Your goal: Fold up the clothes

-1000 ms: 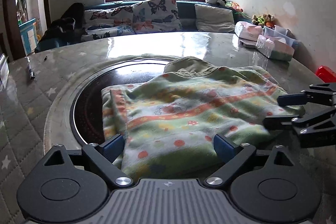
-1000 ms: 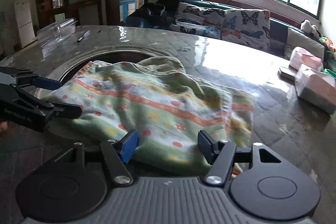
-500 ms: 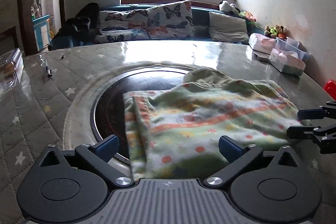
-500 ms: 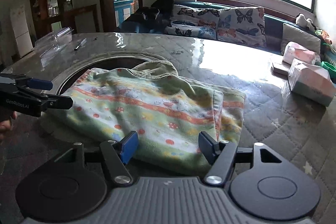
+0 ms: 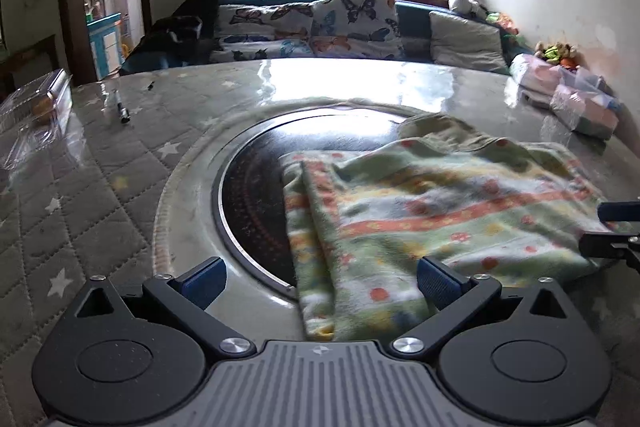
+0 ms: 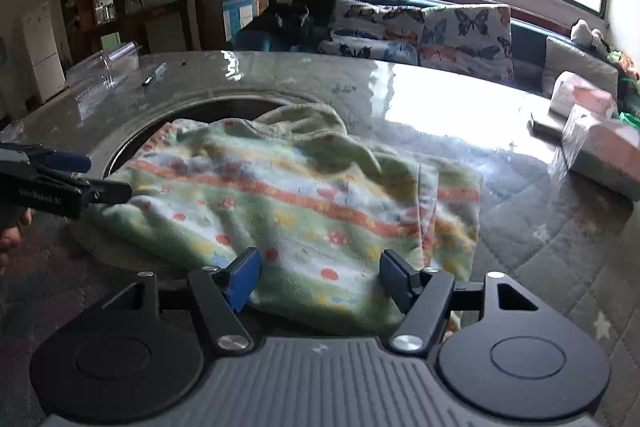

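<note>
A folded green fleece garment (image 5: 440,219) with orange stripes and dots lies on the table, partly over a dark round inset (image 5: 256,195). It also shows in the right wrist view (image 6: 288,195). My left gripper (image 5: 320,279) is open and empty, at the garment's near left edge. My right gripper (image 6: 320,279) is open and empty, at the garment's near edge, not touching it. Each gripper shows at the edge of the other's view: the right one (image 5: 612,231) and the left one (image 6: 88,179).
The table (image 5: 100,187) has a quilted star-pattern cover. A pen (image 5: 122,111) and a clear plastic box (image 5: 36,111) lie at the far left. Tissue packs (image 6: 600,147) stand at the far right. A sofa with butterfly cushions (image 5: 320,27) is behind.
Both grippers have drawn back from the garment and swung apart. The garment lies still, released on the table.
</note>
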A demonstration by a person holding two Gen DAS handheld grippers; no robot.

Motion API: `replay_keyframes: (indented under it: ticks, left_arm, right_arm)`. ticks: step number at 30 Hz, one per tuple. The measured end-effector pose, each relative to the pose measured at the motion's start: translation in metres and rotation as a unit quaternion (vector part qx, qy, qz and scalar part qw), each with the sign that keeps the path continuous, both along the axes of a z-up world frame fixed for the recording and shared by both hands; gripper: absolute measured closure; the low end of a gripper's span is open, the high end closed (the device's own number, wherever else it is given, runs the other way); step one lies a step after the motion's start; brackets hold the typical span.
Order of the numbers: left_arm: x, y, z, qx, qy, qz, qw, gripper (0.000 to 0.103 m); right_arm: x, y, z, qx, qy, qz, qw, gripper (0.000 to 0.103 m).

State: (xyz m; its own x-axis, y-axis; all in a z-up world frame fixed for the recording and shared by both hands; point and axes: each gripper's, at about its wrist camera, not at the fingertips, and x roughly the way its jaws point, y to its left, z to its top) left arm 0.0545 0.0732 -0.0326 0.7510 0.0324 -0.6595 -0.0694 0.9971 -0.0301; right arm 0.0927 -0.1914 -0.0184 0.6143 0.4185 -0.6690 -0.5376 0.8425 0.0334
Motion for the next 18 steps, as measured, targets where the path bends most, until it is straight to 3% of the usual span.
replay_keyframes:
  ticks: [8,18]
  left_arm:
    - [0.016,0.009,0.013,-0.004,-0.003,0.011,0.9999,0.000]
    - [0.070,0.013,0.012,0.013,0.006,0.024,0.9996,0.000]
  right_arm:
    - [0.028,0.006,0.016,0.010,-0.009,0.007,1.000,0.036]
    - [0.088,0.006,-0.004,0.022,0.032,-0.017,0.999,0.046]
